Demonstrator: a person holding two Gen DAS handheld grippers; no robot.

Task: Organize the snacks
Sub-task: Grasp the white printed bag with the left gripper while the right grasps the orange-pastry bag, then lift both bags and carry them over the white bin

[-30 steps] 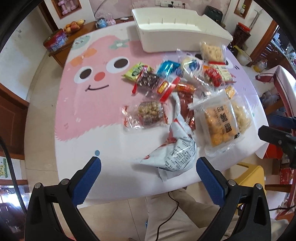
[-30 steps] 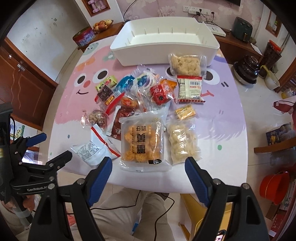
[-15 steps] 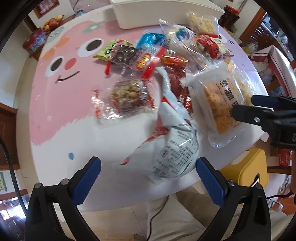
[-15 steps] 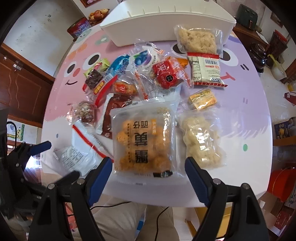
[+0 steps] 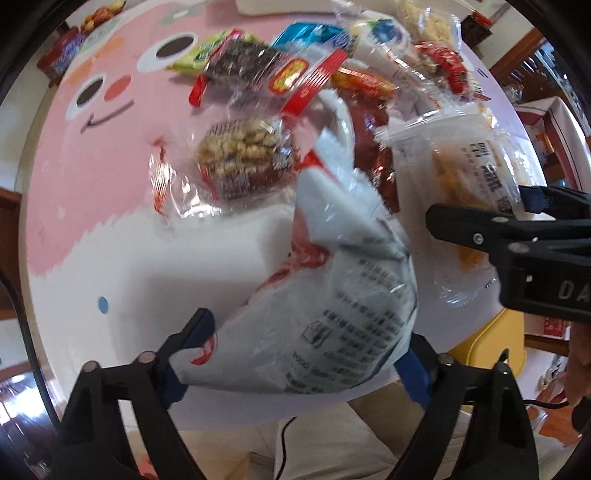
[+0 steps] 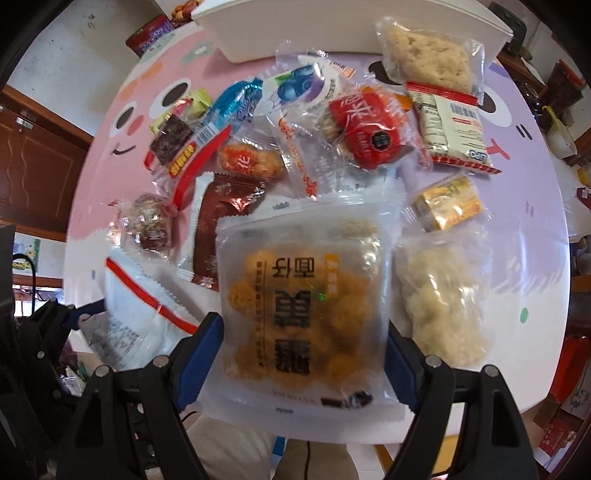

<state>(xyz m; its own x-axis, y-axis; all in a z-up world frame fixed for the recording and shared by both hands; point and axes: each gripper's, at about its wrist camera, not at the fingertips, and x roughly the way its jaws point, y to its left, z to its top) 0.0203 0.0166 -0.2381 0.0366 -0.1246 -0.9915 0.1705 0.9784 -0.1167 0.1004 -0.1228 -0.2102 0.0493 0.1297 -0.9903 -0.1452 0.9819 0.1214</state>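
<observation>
While your left gripper point(image 5: 306, 354) closes astride the white packet point(image 5: 332, 314), pads not yet pressing; long axis runs tableward.

We see a crinkled, glossy white plastic packet point(image 5: 332, 295), a frosted matt pouch point(image 6: 306, 295) of rough golden puffs, a shiny brown foil wrapper point(image 6: 218, 229), and the bench's point(image 5: 92, 184) smooth printed cover.

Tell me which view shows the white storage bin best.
The right wrist view: the white storage bin spans the table's far end, front wall and rim visible, top cropped. The left wrist view catches only a blurred sliver at its top edge.
</observation>
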